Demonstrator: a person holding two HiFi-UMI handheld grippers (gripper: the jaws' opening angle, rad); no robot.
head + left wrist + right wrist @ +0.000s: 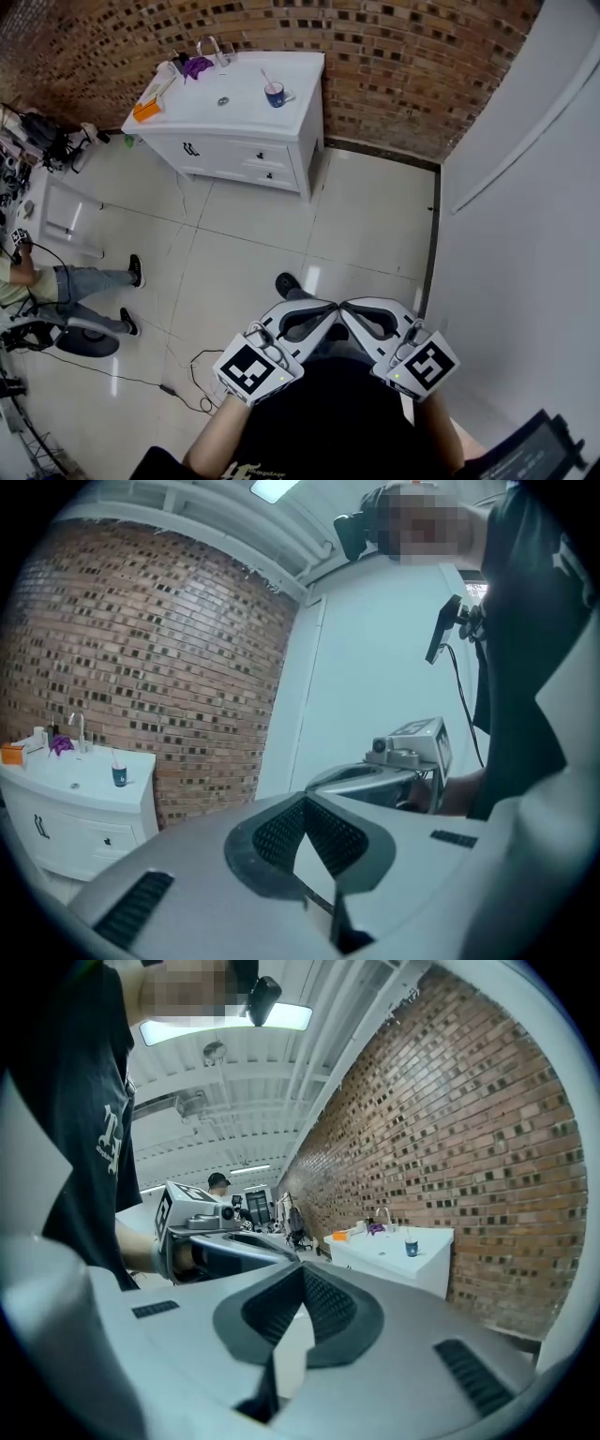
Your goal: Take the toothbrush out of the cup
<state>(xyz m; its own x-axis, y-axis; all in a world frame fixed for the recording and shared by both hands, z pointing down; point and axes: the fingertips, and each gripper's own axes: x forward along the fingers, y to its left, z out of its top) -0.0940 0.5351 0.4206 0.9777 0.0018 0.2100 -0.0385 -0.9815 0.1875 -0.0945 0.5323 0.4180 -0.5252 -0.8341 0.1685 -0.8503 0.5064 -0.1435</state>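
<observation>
A blue cup (pixel 277 95) holding a pale toothbrush (pixel 267 79) stands on the right part of a white vanity top (pixel 246 105), far across the floor. The cup is tiny in the left gripper view (pixel 119 775) and the right gripper view (pixel 411 1248). My left gripper (pixel 330 308) and right gripper (pixel 348 310) are held close to my body, tips almost touching each other. Both are shut with nothing between the jaws, as the left gripper (pixel 305 801) and right gripper (pixel 302 1269) show in their own views.
The vanity has a faucet (pixel 213 47), a purple item (pixel 197 66) and an orange item (pixel 145 111). A brick wall (pixel 394 66) is behind it and a white wall (pixel 534 234) at right. A person (pixel 66 281) sits at left; a cable (pixel 183 386) lies on the tiled floor.
</observation>
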